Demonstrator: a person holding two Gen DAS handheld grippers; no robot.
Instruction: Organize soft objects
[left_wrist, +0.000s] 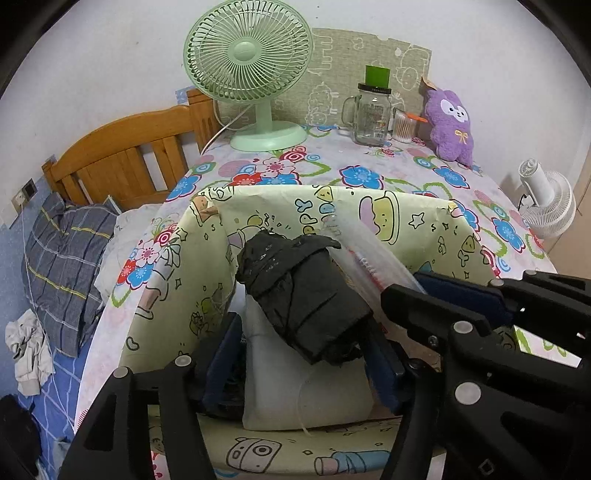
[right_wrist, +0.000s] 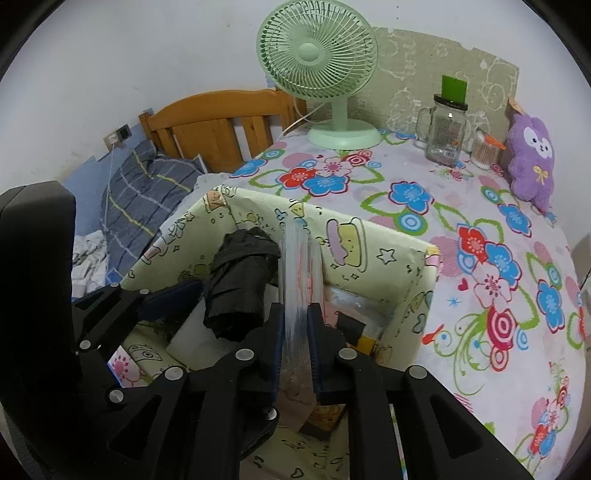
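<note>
Inside the cartoon-print box (left_wrist: 376, 218), the left gripper (left_wrist: 306, 354) has jaws parted around a crumpled black folded umbrella (left_wrist: 306, 295) (pads apart); the right gripper (right_wrist: 297, 347) pinches a clear plastic bag (right_wrist: 295, 280).

The right gripper (right_wrist: 298, 347) pinches a clear plastic bag (right_wrist: 295, 266) standing in the cartoon-print storage box (right_wrist: 413, 295). At nine o'clock of the bag lies a folded black umbrella (right_wrist: 240, 288); the mint desk fan (right_wrist: 317, 51) stands at twelve.

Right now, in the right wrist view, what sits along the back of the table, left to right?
Green desk fan → glass mason jar mug with a green-topped lid → clear container of cotton swabs → purple plush toy, all standing on the floral tablecloth.
</note>
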